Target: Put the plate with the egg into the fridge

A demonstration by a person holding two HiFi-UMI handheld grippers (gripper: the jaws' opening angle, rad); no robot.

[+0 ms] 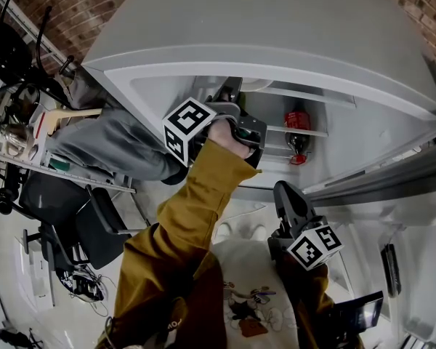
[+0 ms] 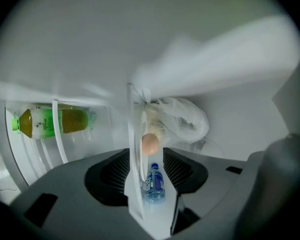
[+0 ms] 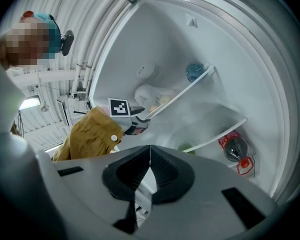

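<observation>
In the left gripper view a white plate (image 2: 135, 169) shows edge-on, with a brown egg (image 2: 150, 144) lying against it. My left gripper (image 2: 146, 176) is open, and the plate's rim stands in the gap between its pads, close to the left one. From the head view this gripper (image 1: 236, 122) reaches into the open fridge (image 1: 203, 64), its tips hidden. My right gripper (image 3: 150, 159) is shut with nothing in it and is held back in front of the fridge (image 1: 287, 198).
Inside the fridge are a green drink bottle (image 2: 50, 122), a crumpled plastic bag (image 2: 182, 119), a small water bottle (image 2: 156, 183) and a cola bottle (image 3: 235, 148) on a lower shelf. The open fridge door (image 1: 407, 267) stands at the right. A person's trousers (image 1: 109, 147) are at the left.
</observation>
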